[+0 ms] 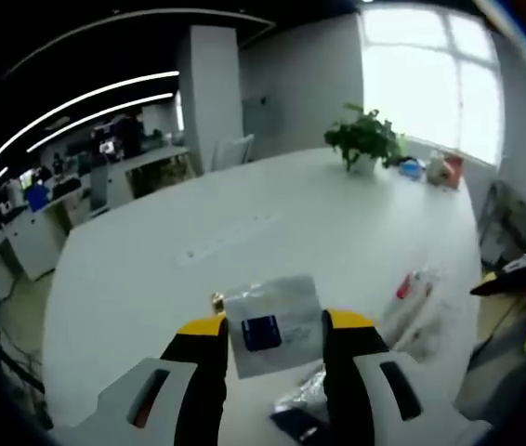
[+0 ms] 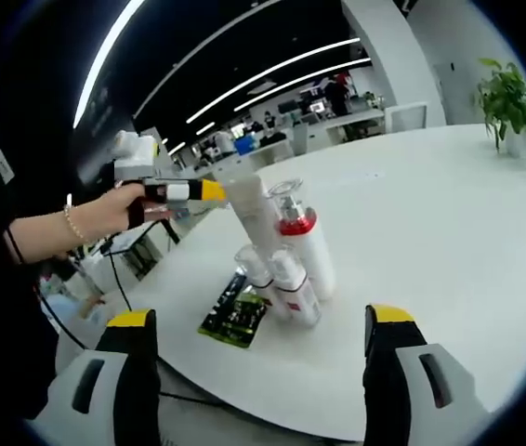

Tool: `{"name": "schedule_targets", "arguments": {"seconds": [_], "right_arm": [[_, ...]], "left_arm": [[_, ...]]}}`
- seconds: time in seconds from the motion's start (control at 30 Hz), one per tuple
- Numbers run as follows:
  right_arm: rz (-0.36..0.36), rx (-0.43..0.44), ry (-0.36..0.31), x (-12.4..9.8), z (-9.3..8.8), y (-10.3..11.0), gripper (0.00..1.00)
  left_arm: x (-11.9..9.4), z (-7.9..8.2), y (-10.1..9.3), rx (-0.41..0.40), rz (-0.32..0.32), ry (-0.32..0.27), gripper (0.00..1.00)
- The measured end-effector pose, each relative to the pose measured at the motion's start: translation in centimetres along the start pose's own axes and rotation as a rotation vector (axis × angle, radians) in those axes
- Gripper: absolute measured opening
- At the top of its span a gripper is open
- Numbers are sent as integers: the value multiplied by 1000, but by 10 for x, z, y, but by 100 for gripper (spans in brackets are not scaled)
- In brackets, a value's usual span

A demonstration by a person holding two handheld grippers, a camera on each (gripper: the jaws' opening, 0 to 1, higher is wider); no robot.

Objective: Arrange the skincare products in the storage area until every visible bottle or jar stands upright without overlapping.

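White table [image 1: 244, 232]: broad round-edged top that spreads ahead of the claw in the left gripper view and beyond both jaws in the right gripper view. Potted plant [image 1: 365, 141]: leafy, in a pale pot, far ahead of the left claw and to its right, near the table's far edge; also at the upper right of the right gripper view. Small coloured items [image 1: 435, 169]: just right of the plant, too blurred to identify. Window [image 1: 430, 74]: bright, behind the plant. Pillar [image 1: 212, 88]: white, far ahead and left. Office desks [image 2: 337, 121]: distant background. Ceiling light strips [image 2: 272, 70]: long, overhead.
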State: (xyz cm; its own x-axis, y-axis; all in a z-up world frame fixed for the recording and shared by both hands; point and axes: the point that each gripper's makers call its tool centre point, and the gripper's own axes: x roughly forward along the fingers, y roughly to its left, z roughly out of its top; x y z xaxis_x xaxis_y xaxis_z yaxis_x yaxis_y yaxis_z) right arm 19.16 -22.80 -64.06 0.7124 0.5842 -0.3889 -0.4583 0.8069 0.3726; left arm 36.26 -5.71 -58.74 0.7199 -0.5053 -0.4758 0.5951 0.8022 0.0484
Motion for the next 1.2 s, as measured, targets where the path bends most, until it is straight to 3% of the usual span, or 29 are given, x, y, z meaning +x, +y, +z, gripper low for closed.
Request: {"name": "schedule_targets", "arguments": {"seconds": [0.33,0.5,0.77,0.9,1.0,1.2], "right_arm": [[29,40,-35,-1,5,3,88],[69,81,-80,-3,22,13,83],[250,185,-199,10,66,62,70],[345,234,-194,23,74,82,53],[413,290,-208,34,84,99,51],[510,313,-177,43,82,132,47]], "left_arm": [[-41,5,-20,72,5,-49,40],[-66,11,-37,133,2,-76,40],[-90,10,-61,147,-16,-97,40],[-101,5,-69,182,-21,-96,40],[-111,0,-79,197,-31,-94,40],[-129,-3,-91,210,-40,-92,40]]}}
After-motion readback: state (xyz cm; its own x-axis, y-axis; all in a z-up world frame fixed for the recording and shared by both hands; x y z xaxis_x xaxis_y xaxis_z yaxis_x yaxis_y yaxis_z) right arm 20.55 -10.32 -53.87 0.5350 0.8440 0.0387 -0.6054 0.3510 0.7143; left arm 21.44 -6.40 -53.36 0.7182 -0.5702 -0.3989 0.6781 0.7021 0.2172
